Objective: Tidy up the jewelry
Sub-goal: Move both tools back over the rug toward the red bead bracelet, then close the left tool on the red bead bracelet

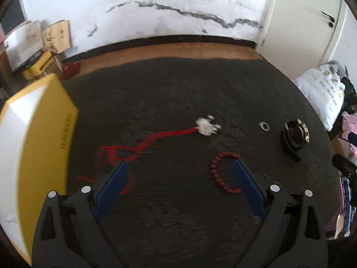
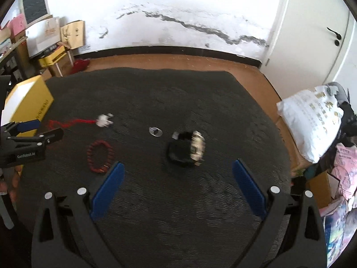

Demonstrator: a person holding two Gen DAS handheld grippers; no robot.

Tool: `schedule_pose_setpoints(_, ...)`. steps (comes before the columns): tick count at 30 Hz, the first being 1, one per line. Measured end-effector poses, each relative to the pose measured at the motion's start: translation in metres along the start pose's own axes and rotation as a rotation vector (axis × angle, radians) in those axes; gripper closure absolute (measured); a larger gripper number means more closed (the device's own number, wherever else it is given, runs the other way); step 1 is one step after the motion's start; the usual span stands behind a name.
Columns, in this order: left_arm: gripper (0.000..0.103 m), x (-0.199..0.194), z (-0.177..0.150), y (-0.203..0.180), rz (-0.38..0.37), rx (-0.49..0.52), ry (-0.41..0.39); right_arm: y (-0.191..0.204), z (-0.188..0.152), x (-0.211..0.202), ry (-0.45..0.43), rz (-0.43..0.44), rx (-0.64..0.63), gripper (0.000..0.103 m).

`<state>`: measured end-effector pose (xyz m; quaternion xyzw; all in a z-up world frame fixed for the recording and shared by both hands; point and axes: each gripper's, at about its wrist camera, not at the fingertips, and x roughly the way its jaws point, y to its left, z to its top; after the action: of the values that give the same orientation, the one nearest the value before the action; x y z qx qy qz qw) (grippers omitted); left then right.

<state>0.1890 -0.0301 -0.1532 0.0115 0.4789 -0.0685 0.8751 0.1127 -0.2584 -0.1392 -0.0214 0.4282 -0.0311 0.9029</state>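
The beaded bracelet (image 1: pixel 224 172) lies just ahead of the left gripper (image 1: pixel 180 178), beside its right finger, flat on the dark mat (image 1: pixel 178 223). This gripper is wide open and holds nothing, probably ready for a first pick. Further ahead lie the red cord necklace (image 1: pixel 142 144), a small ring (image 1: pixel 264 126) and a black stand (image 1: pixel 294 136). The right gripper (image 2: pixel 177 178), also spread and empty, faces this stand. A yellow box (image 1: pixel 40 147) waits left, maybe for storage.
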Motion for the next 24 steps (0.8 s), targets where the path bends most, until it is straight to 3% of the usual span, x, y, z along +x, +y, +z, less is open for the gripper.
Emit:
schedule_pose_setpoints(9, 0.011, 0.046, -0.014, -0.046, -0.024, 0.044, 0.062, -0.011, -0.002, 0.014, 0.031, 0.012, 0.002, 0.009)
schedule_pose_setpoints(11, 0.011, 0.054, -0.015, -0.052, 0.003, 0.064, 0.056, -0.009, 0.001, 0.012, 0.023, 0.015, -0.003, 0.009)
schedule_pose_setpoints(14, 0.011, 0.065, -0.019, -0.052, 0.027, 0.061, 0.079, -0.011, 0.001, 0.014, 0.031, 0.023, 0.002, 0.009)
schedule_pose_setpoints(17, 0.011, 0.068, -0.021, -0.044, -0.02, 0.008, 0.084, -0.017, 0.003, 0.017, 0.037, 0.033, 0.027, 0.009)
schedule_pose_setpoints(24, 0.01, 0.066, -0.024, -0.041, -0.019, 0.01, 0.08, -0.019, 0.005, 0.019, 0.043, 0.037, 0.038, 0.009)
